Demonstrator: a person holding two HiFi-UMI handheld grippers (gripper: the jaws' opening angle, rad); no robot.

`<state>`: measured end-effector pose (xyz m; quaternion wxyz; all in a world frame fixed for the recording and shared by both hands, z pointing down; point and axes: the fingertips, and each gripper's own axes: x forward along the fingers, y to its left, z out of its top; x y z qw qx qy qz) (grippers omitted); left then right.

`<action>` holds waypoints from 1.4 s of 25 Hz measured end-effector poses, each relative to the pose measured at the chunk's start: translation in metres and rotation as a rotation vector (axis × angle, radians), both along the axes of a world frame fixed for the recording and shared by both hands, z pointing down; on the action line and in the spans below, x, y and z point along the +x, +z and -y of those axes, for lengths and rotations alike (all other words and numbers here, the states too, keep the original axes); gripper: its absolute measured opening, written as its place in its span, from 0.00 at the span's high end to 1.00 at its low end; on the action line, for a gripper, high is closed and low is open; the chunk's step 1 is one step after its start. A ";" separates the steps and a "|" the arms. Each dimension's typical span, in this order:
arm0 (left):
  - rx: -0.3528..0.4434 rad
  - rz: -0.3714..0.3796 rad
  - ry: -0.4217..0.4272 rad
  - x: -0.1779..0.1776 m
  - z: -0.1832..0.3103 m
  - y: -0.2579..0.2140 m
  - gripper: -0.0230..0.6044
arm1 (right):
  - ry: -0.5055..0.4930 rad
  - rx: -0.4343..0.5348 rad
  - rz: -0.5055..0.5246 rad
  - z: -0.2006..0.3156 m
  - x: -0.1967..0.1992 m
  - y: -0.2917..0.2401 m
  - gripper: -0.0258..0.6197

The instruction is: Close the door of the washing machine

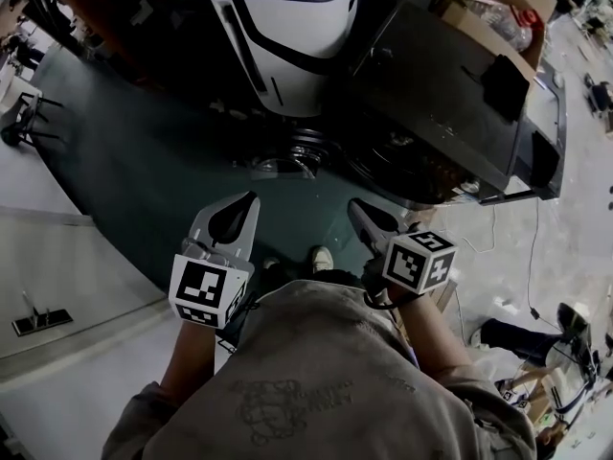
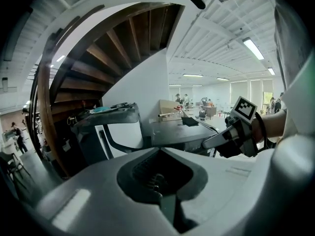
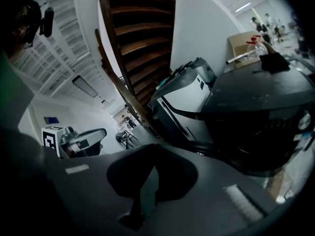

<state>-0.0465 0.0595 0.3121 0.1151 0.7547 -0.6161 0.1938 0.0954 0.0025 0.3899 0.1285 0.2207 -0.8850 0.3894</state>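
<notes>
The black washing machine [image 1: 450,94] stands at the upper right of the head view, and appears too in the left gripper view [image 2: 179,132] and the right gripper view [image 3: 256,107]. Its round door [image 1: 302,156] hangs open off the front, to the left of the dark drum opening. My left gripper [image 1: 251,200] is shut and empty, a short way in front of the door. My right gripper [image 1: 356,205] is also shut and empty, just in front of the drum opening. Neither touches the machine. Each sees its own jaws tip to tip: left [image 2: 160,149], right [image 3: 149,147].
A white and grey machine [image 1: 287,46] stands left of the washer under a wooden staircase [image 2: 98,58]. A cardboard box [image 1: 498,8] and a black pouch [image 1: 505,84] lie on the washer's top. My shoes [image 1: 323,257] stand on a dark floor mat [image 1: 144,180].
</notes>
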 end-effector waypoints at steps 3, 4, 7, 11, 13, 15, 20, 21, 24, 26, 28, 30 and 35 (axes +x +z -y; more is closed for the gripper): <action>-0.030 -0.003 0.010 -0.007 0.009 0.013 0.96 | 0.044 -0.057 0.008 0.009 -0.007 0.015 0.91; -0.043 -0.003 0.017 -0.010 0.012 0.018 0.96 | 0.059 -0.069 0.008 0.012 -0.009 0.019 0.91; -0.077 -0.006 0.046 -0.019 0.025 0.031 0.96 | 0.101 -0.097 0.005 0.023 -0.017 0.029 0.91; -0.093 0.006 0.107 -0.035 0.046 0.044 0.96 | 0.179 -0.131 0.005 0.038 -0.030 0.041 0.91; -0.103 0.011 0.138 -0.046 0.057 0.050 0.96 | 0.221 -0.151 0.006 0.045 -0.038 0.047 0.91; -0.121 0.013 0.164 -0.057 0.067 0.056 0.96 | 0.260 -0.182 0.008 0.051 -0.048 0.054 0.90; -0.166 0.025 0.224 -0.091 0.092 0.069 0.96 | 0.353 -0.276 0.018 0.061 -0.079 0.073 0.80; -0.176 0.027 0.234 -0.098 0.097 0.073 0.96 | 0.372 -0.302 0.024 0.063 -0.085 0.078 0.78; -0.204 0.030 0.267 -0.114 0.113 0.085 0.96 | 0.421 -0.389 0.036 0.068 -0.100 0.095 0.71; -0.222 0.029 0.287 -0.122 0.122 0.095 0.96 | 0.448 -0.421 0.025 0.071 -0.108 0.106 0.70; -0.237 0.026 0.308 -0.128 0.132 0.105 0.96 | 0.476 -0.446 0.014 0.076 -0.114 0.116 0.69; -0.260 0.023 0.329 -0.134 0.140 0.116 0.96 | 0.506 -0.476 0.013 0.084 -0.121 0.125 0.68; -0.311 0.021 0.368 -0.154 0.160 0.142 0.96 | 0.573 -0.522 0.000 0.108 -0.140 0.146 0.65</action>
